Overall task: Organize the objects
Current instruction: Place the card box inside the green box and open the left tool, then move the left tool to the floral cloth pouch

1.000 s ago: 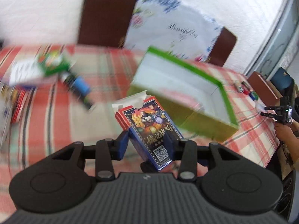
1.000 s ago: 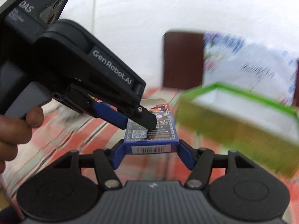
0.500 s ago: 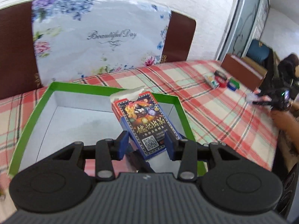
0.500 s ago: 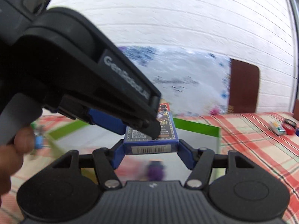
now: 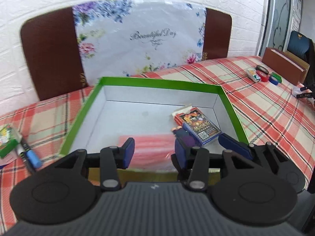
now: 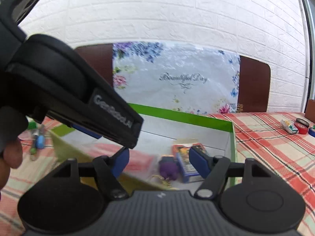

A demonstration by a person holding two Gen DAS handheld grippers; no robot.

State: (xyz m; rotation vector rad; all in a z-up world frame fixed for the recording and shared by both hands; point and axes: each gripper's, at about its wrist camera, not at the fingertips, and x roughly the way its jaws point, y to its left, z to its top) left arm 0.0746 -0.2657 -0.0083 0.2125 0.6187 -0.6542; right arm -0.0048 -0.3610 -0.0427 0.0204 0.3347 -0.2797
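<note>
A blue and red card box [image 5: 198, 126] lies flat in the right part of the green-rimmed box [image 5: 157, 82], next to a small purple figure [image 5: 186, 136] and a pink packet [image 5: 151, 147]. My left gripper [image 5: 154, 153] is open and empty above the near wall of the box. My right gripper [image 6: 159, 162] is open and empty just right of it, above the card box [image 6: 185, 160] and the purple figure [image 6: 169, 169]. The left gripper's body [image 6: 78, 102] fills the left of the right wrist view.
A marker with a blue cap [image 5: 29, 155] and a green packet [image 5: 6, 143] lie on the checked cloth left of the box. Tape rolls [image 5: 263, 75] and a brown box [image 5: 283, 66] sit far right. A floral bag [image 5: 137, 39] leans on chair backs behind.
Both grippers were shut on the card box a moment ago. They have opened and the card box now lies in the green box.
</note>
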